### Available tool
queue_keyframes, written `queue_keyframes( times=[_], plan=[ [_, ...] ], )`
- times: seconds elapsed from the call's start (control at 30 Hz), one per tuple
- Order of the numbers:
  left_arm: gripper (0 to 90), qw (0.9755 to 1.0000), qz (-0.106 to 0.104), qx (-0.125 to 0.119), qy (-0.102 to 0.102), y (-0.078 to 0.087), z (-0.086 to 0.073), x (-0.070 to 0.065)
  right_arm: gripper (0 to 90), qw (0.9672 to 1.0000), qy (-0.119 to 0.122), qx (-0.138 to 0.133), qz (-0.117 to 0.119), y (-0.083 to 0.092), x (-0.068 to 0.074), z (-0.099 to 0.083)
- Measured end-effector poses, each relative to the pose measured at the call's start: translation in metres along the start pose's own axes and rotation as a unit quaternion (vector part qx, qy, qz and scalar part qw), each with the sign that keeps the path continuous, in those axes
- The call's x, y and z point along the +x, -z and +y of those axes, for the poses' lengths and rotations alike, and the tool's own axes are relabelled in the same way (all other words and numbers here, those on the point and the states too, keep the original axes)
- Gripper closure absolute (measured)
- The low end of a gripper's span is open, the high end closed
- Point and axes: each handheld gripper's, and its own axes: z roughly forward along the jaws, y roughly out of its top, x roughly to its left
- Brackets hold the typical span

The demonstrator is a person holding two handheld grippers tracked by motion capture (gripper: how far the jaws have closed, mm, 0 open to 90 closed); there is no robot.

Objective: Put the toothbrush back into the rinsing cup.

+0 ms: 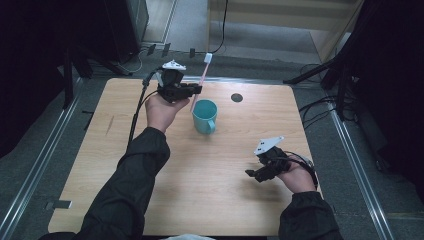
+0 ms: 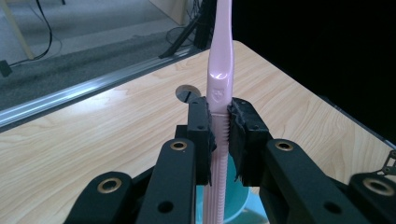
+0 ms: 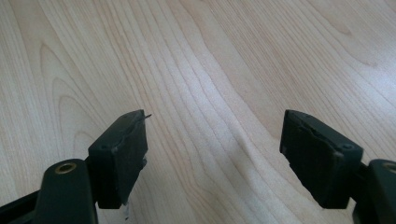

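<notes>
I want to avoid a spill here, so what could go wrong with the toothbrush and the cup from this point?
1. The left hand-held gripper pinches the pink toothbrush on its narrow handle, so it could twist or slip between the pads.
2. The brush's lower end sits at the teal cup, and a sideways pull might tip the cup.
3. The right hand-held gripper is open and away from the cup, so nothing steadies it.
</notes>
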Motion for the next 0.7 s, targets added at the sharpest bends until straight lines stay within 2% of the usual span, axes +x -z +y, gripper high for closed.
queue_keyframes(
  times=[0.27, 0.37, 0.47, 0.6, 0.7],
  plan=[
    [78.9, 1.0, 0.003, 0.0, -0.001, -0.018, 0.005, -0.001, 23.6, 1.0, 0.001, -0.003, 0.001, 0.0, -0.001, 0.0],
    [78.9, 1.0, 0.005, -0.001, 0.002, -0.025, 0.002, -0.001, 23.6, 1.0, 0.0, -0.002, 0.001, 0.0, 0.0, 0.0],
    [78.9, 1.0, 0.005, 0.006, -0.003, -0.031, 0.0, 0.0, 23.6, 1.0, 0.0, -0.002, 0.002, 0.0, 0.0, 0.0],
    [78.8, 1.0, 0.004, 0.001, 0.002, -0.037, -0.005, -0.001, 23.6, 1.0, 0.0, 0.0, 0.002, 0.0, 0.0, 0.0],
    [78.8, 0.9999, 0.005, 0.009, 0.005, -0.043, -0.01, 0.0, 23.6, 1.0, 0.001, 0.0, 0.002, 0.0, 0.0, 0.0]
  ],
)
